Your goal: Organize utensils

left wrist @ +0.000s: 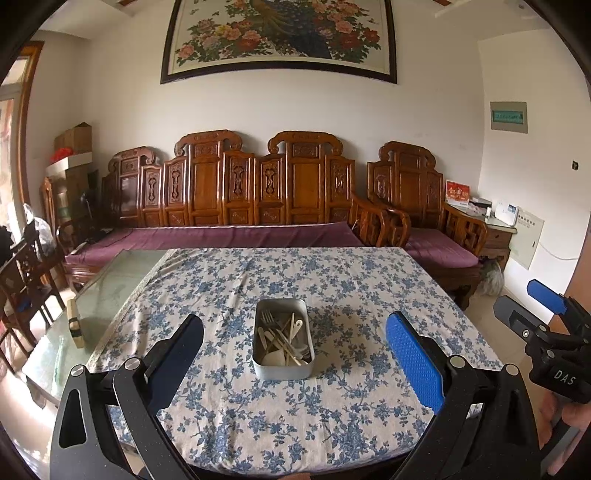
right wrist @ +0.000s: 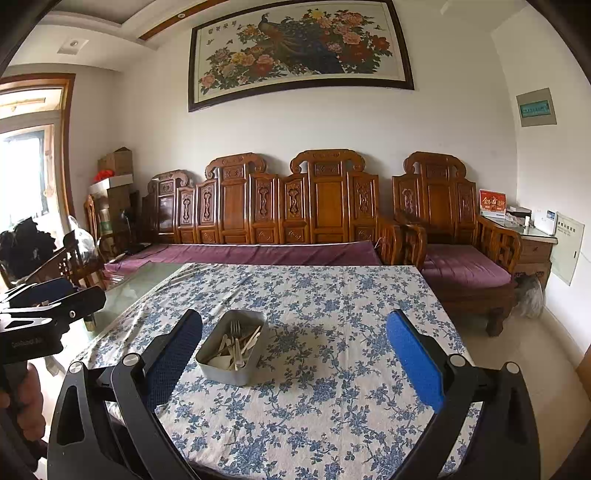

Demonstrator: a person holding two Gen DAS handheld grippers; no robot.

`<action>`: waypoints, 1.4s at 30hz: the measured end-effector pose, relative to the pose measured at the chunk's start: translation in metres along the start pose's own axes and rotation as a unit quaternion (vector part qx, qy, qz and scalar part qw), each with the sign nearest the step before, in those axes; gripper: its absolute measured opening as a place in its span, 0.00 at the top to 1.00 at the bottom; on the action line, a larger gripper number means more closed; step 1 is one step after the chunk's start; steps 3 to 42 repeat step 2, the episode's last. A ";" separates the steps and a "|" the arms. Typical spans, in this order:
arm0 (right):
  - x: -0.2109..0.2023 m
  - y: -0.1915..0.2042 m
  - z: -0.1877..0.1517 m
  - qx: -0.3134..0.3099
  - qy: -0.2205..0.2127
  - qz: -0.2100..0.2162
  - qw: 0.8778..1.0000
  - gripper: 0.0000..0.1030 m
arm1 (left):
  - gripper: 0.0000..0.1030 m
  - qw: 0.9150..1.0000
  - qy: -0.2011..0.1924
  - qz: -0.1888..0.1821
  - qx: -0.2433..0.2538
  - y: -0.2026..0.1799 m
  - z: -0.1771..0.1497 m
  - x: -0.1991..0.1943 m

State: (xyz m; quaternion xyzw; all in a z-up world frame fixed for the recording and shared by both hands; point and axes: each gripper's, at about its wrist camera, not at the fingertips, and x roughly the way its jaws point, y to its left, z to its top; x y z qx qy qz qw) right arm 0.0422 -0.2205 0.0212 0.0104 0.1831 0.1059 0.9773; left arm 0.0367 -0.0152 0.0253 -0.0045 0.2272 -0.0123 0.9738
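One metal tin (left wrist: pixel 283 339) of utensils (left wrist: pixel 284 341) sits mid-bench (left wrist: pixel 351 280), well clear of every edge. Left claw (left wrist: pixel 293 358) and right claw (right wrist: pixel 293 356) hover spread wide apart over the near edge, holding and touching nothing.

Blue-and-white floral tablecloth (left wrist: pixel 295 273) over a glass-topped table (left wrist: pixel 110 280). Behind, carved wooden sofa (left wrist: pixel 236 192) and matching armchair (left wrist: pixel 410 192), both with purple cushions. Above, framed peacock-and-peony painting (left wrist: pixel 280 33) on white wall. Cardboard boxes (left wrist: pixel 74 138) stacked in left corner.
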 end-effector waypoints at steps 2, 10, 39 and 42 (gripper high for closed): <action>0.000 0.000 0.000 0.000 0.000 0.000 1.000 0.03 | 0.07 1.000 0.000 0.000 0.001 0.000 0.000 0.000; 0.000 0.000 0.000 0.000 0.000 0.000 1.000 0.03 | 0.07 1.000 0.000 0.000 0.001 0.000 0.000 0.000; 0.000 0.000 0.000 0.000 0.000 0.000 1.000 0.03 | 0.07 1.000 0.000 0.000 0.001 0.000 0.000 0.000; 0.000 0.000 0.000 0.000 0.000 0.000 1.000 0.03 | 0.07 1.000 0.000 0.000 0.001 0.000 0.000 0.000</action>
